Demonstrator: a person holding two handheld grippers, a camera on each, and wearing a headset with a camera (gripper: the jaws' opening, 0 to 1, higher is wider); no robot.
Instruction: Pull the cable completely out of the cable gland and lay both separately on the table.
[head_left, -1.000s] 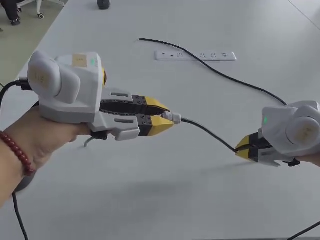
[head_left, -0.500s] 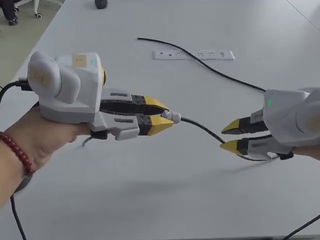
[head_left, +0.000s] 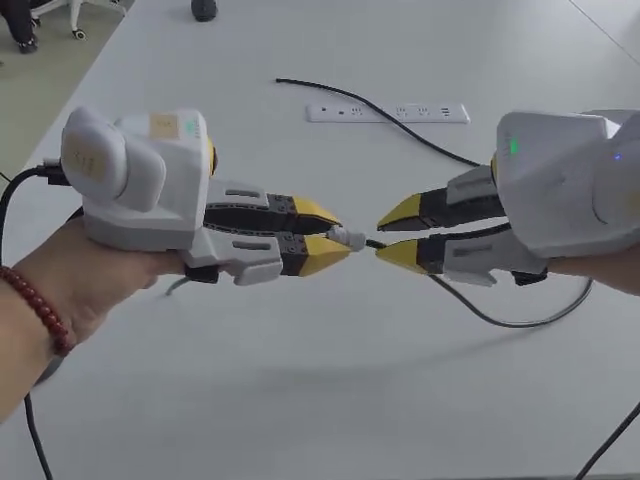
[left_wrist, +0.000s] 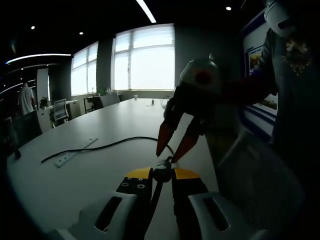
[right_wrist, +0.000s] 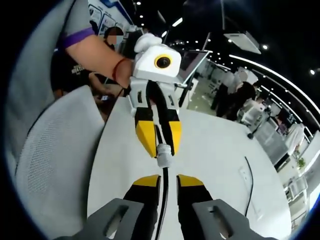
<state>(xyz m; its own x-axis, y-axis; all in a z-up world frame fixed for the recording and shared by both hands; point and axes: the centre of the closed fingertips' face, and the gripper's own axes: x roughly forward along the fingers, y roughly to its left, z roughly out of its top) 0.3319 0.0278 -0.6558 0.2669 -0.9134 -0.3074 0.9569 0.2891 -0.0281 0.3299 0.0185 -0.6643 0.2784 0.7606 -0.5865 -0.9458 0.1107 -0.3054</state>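
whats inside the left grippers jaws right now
The white cable gland: its tip pokes out of the shut jaws of the left gripper, with the black cable running out toward the right gripper. The gland's rear is covered by the jaws.

white table (head_left: 300, 400), bright windows (left_wrist: 145, 57), ceiling lights (left_wrist: 146, 10)

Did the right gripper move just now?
Yes. Against the power strip, the right gripper has slid leftward, close up to the cable gland.
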